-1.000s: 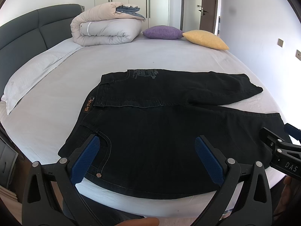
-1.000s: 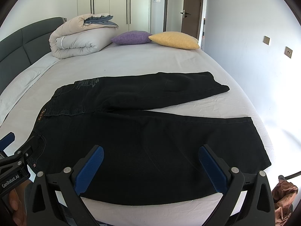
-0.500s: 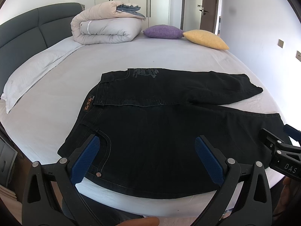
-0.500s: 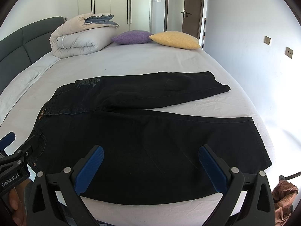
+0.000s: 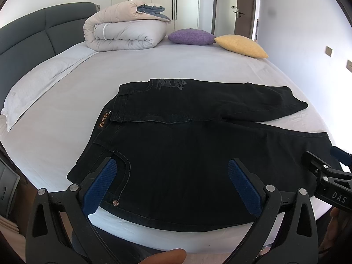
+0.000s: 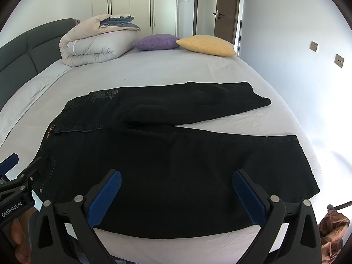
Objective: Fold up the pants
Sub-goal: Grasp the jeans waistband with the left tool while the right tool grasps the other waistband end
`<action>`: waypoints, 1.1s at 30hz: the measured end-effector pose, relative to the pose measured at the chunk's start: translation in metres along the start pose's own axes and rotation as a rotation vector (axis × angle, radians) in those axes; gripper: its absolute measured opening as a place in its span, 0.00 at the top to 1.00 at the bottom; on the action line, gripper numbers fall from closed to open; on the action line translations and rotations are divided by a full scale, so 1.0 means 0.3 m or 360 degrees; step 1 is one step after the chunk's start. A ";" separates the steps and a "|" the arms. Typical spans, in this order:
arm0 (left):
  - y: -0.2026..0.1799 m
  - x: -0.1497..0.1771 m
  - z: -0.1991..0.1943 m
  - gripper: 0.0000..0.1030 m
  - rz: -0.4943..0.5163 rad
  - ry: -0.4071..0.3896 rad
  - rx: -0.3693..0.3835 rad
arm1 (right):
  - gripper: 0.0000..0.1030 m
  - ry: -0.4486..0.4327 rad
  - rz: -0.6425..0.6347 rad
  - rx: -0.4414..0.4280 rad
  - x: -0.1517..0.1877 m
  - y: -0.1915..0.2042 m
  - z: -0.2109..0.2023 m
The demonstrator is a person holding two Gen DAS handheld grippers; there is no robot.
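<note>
Black pants lie flat on the bed, waistband to the left, legs running right; they also show in the right wrist view. The far leg angles away from the near leg. My left gripper is open and empty, above the near edge at the waist and pocket. My right gripper is open and empty, above the near leg's lower edge. Each gripper shows at the edge of the other's view.
The white bed has a dark headboard at the left. A rolled duvet, a purple cushion and a yellow cushion lie at the far side. A brown bag sits off the bed's right edge.
Both grippers have barely moved; the view shifts very slightly. The pants lie as before.
</note>
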State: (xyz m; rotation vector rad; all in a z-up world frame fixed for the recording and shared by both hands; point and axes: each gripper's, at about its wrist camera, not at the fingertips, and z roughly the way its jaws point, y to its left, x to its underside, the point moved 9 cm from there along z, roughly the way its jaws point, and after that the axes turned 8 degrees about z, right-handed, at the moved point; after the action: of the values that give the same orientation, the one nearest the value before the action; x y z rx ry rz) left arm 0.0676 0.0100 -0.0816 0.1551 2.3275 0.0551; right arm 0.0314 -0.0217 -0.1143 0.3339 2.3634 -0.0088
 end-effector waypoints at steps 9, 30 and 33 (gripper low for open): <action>-0.022 0.023 0.008 0.00 0.0101 -0.0011 -0.0015 | 0.00 0.0019 -0.0003 -0.0007 0.011 0.003 0.010; 0.209 -0.230 0.256 0.00 0.0809 -0.0456 -0.0718 | 0.00 -0.0031 -0.0090 -0.0076 -0.226 -0.049 0.202; 0.271 -0.320 0.385 0.00 0.0764 -0.0357 -0.0599 | 0.00 -0.0024 -0.0158 -0.0158 -0.302 -0.033 0.265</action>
State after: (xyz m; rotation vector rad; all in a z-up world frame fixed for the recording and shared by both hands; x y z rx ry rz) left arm 0.2244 0.0771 -0.0850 0.4975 1.9702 0.6734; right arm 0.1457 -0.0608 -0.1116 0.1680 2.3536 0.0588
